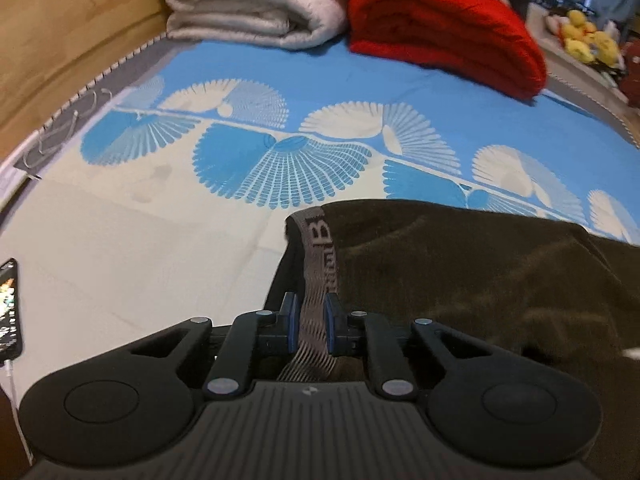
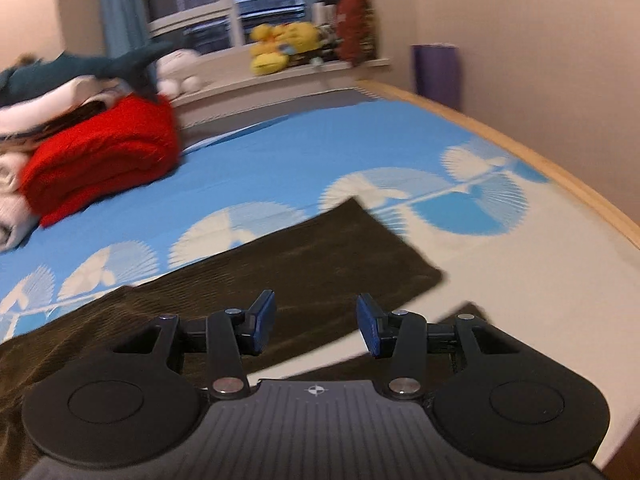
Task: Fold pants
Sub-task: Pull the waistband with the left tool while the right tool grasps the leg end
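Dark olive-brown pants (image 1: pixel 460 280) lie on a blue and cream patterned bedsheet (image 1: pixel 160 248). Their grey printed waistband (image 1: pixel 320 264) runs up between the blue pads of my left gripper (image 1: pixel 312 326), which is shut on it at the pants' left edge. In the right wrist view one leg of the pants (image 2: pixel 320 256) stretches toward its hem at the right, and a second dark piece of cloth (image 2: pixel 400 344) shows lower right. My right gripper (image 2: pixel 316 326) hangs above the leg, open, nothing between its pads.
A folded cream blanket (image 1: pixel 256 4) and a folded red blanket (image 1: pixel 444 28) lie at the bed's far end. A phone (image 1: pixel 10 312) with a cable lies at the left edge. Plush toys (image 2: pixel 280 46) sit on the windowsill. A wooden bed rim (image 2: pixel 520 152) runs along the right.
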Tool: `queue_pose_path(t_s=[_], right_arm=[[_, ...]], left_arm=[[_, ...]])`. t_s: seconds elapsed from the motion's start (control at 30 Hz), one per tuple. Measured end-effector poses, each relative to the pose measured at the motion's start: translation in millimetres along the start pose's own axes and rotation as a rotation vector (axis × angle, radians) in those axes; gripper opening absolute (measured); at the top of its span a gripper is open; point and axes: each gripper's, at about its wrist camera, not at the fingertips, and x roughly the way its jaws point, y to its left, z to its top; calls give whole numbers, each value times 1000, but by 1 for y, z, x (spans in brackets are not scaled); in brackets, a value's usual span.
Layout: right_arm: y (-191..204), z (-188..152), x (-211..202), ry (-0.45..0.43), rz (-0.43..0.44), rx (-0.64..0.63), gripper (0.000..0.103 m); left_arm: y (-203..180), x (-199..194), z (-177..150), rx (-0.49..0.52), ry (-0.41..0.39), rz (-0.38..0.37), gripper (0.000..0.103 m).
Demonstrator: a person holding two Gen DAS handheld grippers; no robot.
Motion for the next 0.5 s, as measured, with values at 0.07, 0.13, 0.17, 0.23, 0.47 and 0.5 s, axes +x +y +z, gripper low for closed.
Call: queue_pose_path(t_s=[0.07, 0.13, 0.17, 0.23, 0.47, 0.5], right_arm=[[-24, -7, -4, 12, -35, 27, 46], [-51, -16, -2, 45, -99, 65, 46], [-64, -21, -2, 47, -119, 95, 46], [-90, -35, 2, 81, -151, 151, 46], [-178, -83, 7, 231, -235, 464, 46], [-190, -87, 6, 229, -256, 517, 46]], left_arm=[[7, -14, -20, 11, -25, -14, 15], [15, -20, -43, 11, -33, -37, 15], [17, -22, -56, 18, -31, -49, 15], [21, -22, -78, 34, -19, -47, 15], [34, -42, -75, 29, -15, -85, 15], [36, -40, -75, 15, -6, -90, 15]])
